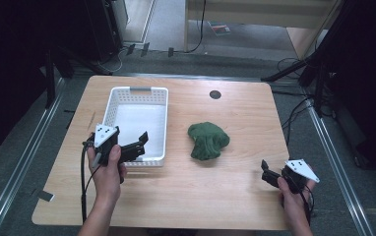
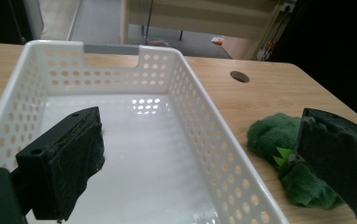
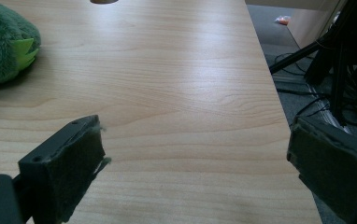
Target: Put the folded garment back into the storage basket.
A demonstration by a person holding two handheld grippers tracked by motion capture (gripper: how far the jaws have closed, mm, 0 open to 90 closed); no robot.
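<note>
A green plush toy (image 1: 207, 140) lies on the wooden table (image 1: 245, 113), right of a white perforated basket (image 1: 138, 93). The basket has nothing in it. My left gripper (image 1: 138, 143) is open and hovers over the basket's near right corner; in the left gripper view its jaws straddle the basket wall (image 2: 214, 140), with the plush toy (image 2: 279, 140) just beyond the right jaw. My right gripper (image 1: 267, 173) is open near the table's right front edge, with bare table between its jaws. The plush toy (image 3: 3, 42) lies far off to its upper left.
A round cable hole (image 1: 215, 94) sits in the table at the back. Metal rails run along both sides of the table. Dark stands and cables (image 1: 319, 64) crowd the floor at the right. The table's right edge lies close to my right gripper.
</note>
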